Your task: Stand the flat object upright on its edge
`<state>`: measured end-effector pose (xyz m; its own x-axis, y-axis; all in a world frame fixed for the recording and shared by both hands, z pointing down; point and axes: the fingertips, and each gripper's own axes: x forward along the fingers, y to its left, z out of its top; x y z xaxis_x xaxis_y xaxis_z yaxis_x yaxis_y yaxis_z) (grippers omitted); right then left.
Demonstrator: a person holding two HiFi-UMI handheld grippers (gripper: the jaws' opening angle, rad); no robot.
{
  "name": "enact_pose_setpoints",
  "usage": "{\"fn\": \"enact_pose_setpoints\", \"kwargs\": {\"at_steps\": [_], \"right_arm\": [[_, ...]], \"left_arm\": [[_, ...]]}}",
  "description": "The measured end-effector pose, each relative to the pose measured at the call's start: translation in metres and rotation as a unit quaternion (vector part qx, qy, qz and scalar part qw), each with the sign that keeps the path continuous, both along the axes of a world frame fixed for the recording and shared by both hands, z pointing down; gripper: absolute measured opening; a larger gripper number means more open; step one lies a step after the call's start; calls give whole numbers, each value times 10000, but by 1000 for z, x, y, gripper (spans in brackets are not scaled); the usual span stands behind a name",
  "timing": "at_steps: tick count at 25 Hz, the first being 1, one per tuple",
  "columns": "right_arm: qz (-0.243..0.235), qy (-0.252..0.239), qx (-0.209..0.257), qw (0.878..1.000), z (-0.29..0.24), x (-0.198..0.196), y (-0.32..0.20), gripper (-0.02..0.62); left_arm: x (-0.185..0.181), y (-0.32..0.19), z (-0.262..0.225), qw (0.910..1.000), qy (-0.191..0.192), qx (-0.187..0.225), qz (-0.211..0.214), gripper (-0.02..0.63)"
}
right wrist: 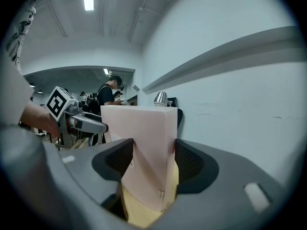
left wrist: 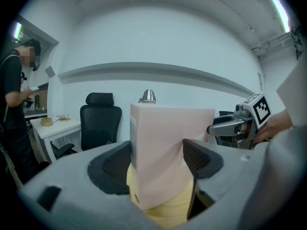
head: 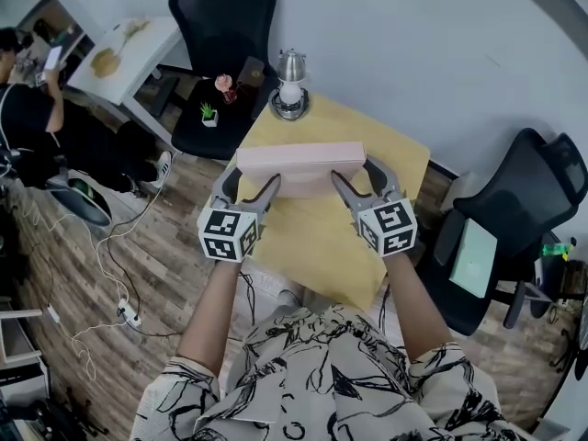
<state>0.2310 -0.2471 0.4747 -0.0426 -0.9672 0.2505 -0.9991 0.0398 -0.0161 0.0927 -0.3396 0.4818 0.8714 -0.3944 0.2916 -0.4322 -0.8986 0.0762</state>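
A flat pink box (head: 301, 168) stands upright on its long edge over the yellow table (head: 322, 246), its broad face toward me. My left gripper (head: 250, 184) is shut on the box's left end and my right gripper (head: 360, 177) on its right end. In the left gripper view the box (left wrist: 165, 147) fills the gap between the dark pads (left wrist: 199, 157), with the right gripper (left wrist: 240, 123) beyond it. In the right gripper view both pads (right wrist: 189, 164) press the box (right wrist: 144, 143). I cannot tell whether the box's lower edge touches the tabletop.
A metal kettle (head: 291, 83) stands at the table's far corner. Beyond it are a black office chair (head: 225, 26) and a small pot plant (head: 209, 113). Another black chair (head: 524, 219) stands at the right. A person (head: 28, 108) stands far left; cables (head: 119, 283) lie on the wooden floor.
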Motion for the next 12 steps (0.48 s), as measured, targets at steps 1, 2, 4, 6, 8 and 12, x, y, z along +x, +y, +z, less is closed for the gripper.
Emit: {"fn": "enact_pose_setpoints", "kwargs": {"at_steps": [1, 2, 4, 6, 8, 12], "right_arm": [[-3, 8, 3, 10000, -1, -1, 0, 272], [-7, 13, 8, 10000, -1, -1, 0, 272], [-17, 11, -3, 10000, 2, -2, 0, 272], [-15, -9, -23, 10000, 6, -2, 0, 272], [-9, -41, 3, 10000, 8, -1, 0, 272], [-48, -47, 59, 10000, 7, 2, -2, 270]], "left_arm": [[-1, 0, 0, 10000, 16, -17, -11, 342], [-1, 0, 1, 10000, 30, -32, -20, 342], [-2, 0, 3, 10000, 38, -45, -31, 342], [-2, 1, 6, 10000, 43, -19, -27, 344], [-1, 0, 6, 10000, 52, 16, -18, 344], [1, -2, 6, 10000, 63, 29, -30, 344]]}}
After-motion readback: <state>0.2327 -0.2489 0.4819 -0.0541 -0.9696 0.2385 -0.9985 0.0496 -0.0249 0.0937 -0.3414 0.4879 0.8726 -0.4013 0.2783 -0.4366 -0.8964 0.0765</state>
